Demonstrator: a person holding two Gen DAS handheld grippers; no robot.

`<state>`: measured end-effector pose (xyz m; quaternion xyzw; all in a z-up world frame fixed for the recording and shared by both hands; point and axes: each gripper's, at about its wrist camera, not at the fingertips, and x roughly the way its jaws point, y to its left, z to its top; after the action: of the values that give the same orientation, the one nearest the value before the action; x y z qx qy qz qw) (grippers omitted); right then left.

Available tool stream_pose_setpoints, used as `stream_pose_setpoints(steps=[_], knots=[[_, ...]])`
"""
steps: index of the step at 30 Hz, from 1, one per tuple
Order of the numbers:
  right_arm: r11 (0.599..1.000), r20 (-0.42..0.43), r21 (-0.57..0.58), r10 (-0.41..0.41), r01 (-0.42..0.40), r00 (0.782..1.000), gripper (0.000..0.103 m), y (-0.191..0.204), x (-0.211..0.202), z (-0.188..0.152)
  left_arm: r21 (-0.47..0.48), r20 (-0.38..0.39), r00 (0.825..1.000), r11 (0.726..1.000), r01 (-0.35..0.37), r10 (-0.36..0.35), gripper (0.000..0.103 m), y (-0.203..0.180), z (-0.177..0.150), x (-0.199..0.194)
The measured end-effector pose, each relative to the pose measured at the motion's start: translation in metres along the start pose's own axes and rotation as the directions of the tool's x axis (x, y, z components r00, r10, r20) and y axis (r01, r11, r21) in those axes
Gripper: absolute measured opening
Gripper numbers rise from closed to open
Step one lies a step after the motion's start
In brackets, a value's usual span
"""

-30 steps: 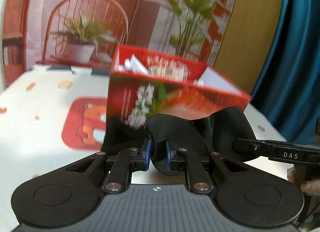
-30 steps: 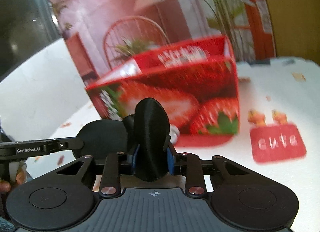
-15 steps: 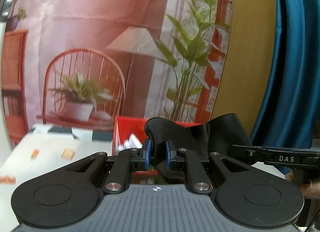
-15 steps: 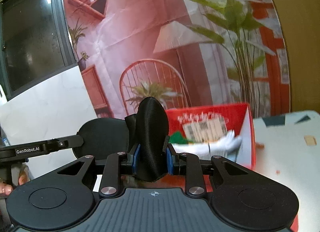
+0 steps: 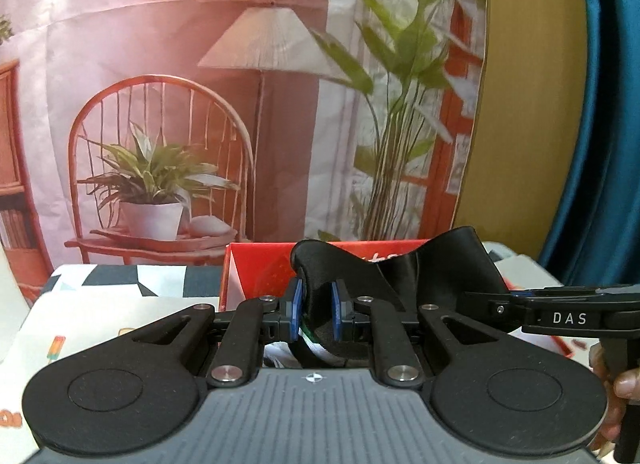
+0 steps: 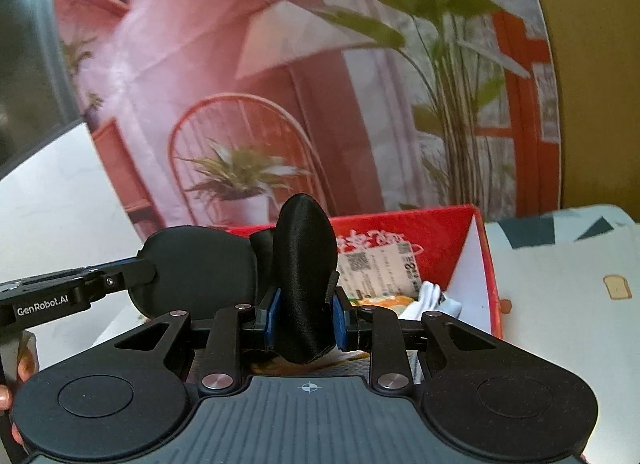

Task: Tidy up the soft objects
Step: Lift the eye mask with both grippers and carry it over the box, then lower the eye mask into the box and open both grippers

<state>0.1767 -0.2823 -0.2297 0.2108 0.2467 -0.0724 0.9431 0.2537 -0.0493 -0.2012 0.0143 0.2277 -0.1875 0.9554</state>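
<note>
My left gripper and right gripper each pinch one end of black eye mask, stretched between, above red box, probably for drop inside.

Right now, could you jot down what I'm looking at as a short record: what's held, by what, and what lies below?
held item: black eye mask, satin-like, one piece
left gripper: shut on one end of the mask
right gripper: shut on the other end
mask state: off the table, stretched between both grippers
below: open red box
box contents: labelled packet, white cloth
surface: patterned tablecloth
backdrop: printed room scene
</note>
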Motion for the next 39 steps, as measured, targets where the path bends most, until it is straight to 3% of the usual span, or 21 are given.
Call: stream_pose_setpoints(steps=[6, 10, 22, 25, 27, 28, 30, 33, 36, 39], knots=[[0.997, -0.095, -0.007, -0.080, 0.080, 0.992, 0.024, -0.005, 0.030, -0.003, 0.007, -0.125, 0.992, 1.000, 0.005, -0.004, 0.017, 0.002, -0.004, 0.034], [0.991, -0.170, -0.009, -0.133, 0.133, 0.977, 0.024, -0.008, 0.048, -0.008, 0.022, -0.228, 0.974, 1.000, -0.001, 0.006, 0.017, 0.005, -0.010, 0.053], [0.985, -0.227, -0.017, -0.174, 0.174, 0.958, 0.024, -0.011, 0.064, -0.018, 0.033, -0.295, 0.956, 0.999, 0.007, 0.004, 0.019, 0.007, -0.016, 0.066], [0.981, -0.226, -0.049, -0.196, 0.190, 0.954, 0.027, -0.007, 0.063, -0.017, 0.026, -0.288, 0.958, 1.000, 0.016, -0.008, 0.030, 0.010, -0.015, 0.064], [0.972, -0.213, -0.093, -0.229, 0.214, 0.950, 0.034, -0.003, 0.061, -0.016, 0.008, -0.264, 0.964, 1.000, 0.029, -0.026, 0.060, 0.012, -0.013, 0.060], [0.968, -0.202, -0.109, -0.243, 0.225, 0.949, 0.038, -0.001, 0.059, -0.016, -0.013, -0.240, 0.970, 0.999, 0.046, -0.048, 0.066, 0.015, -0.012, 0.055], [0.955, -0.171, -0.148, -0.280, 0.256, 0.945, 0.055, 0.005, 0.055, -0.015, -0.046, -0.204, 0.976, 0.996, 0.073, -0.081, 0.085, 0.017, -0.012, 0.047], [0.929, -0.093, -0.220, -0.322, 0.296, 0.942, 0.076, 0.015, 0.045, -0.016, -0.047, -0.168, 0.983, 0.997, 0.068, -0.075, 0.090, 0.017, -0.011, 0.035], [0.922, -0.027, -0.247, -0.314, 0.298, 0.949, 0.093, 0.020, 0.031, -0.021, -0.052, -0.130, 0.989, 0.997, 0.061, -0.067, 0.096, 0.020, -0.012, 0.019], [0.925, 0.031, -0.243, -0.293, 0.291, 0.956, 0.103, 0.023, 0.014, -0.028, -0.071, -0.083, 0.994, 0.995, 0.063, -0.068, 0.099, 0.027, -0.019, 0.000]])
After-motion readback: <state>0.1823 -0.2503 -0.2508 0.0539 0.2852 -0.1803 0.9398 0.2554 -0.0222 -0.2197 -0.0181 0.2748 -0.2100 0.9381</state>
